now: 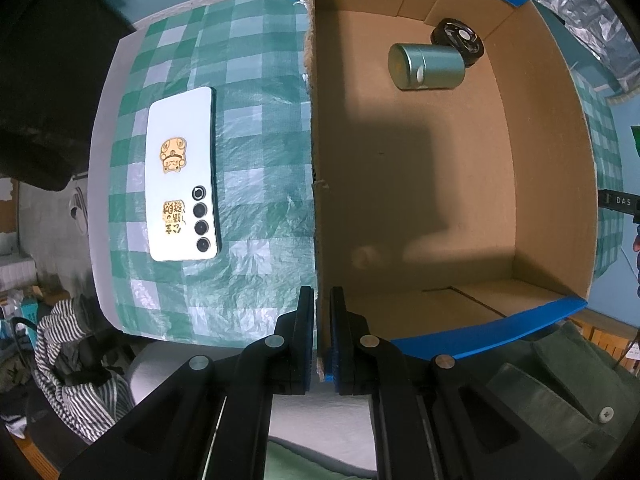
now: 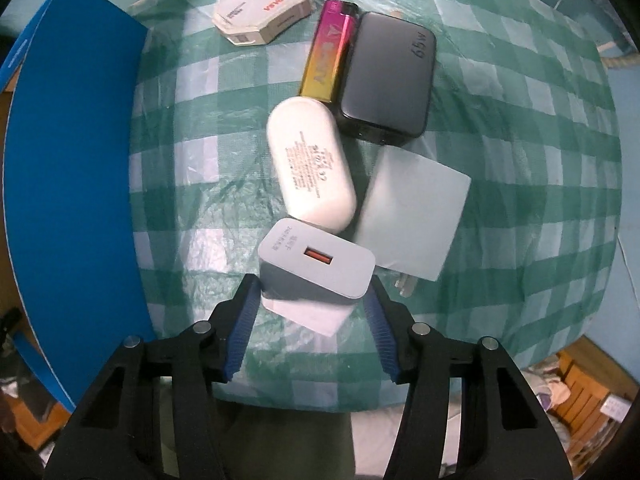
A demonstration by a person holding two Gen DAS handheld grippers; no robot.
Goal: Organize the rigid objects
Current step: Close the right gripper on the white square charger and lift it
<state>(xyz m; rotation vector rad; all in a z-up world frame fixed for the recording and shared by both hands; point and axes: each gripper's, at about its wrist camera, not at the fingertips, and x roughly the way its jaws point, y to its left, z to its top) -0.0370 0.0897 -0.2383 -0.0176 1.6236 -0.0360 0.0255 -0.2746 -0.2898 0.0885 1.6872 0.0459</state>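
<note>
The cardboard box [image 1: 540, 184] holds a green tin [image 1: 426, 66] lying on its side and a black round thing [image 1: 460, 40] touching it, both far ahead of the left tool [image 1: 322, 336]. This tool is clenched on the box wall. The right tool [image 2: 312, 320] is released, its jaws on both sides of a white charger [image 2: 316, 268] with an orange port; I cannot tell whether the pads touch it. The charger stands on the table [image 2: 520, 160], a white oval case [image 2: 310, 168] just ahead.
</note>
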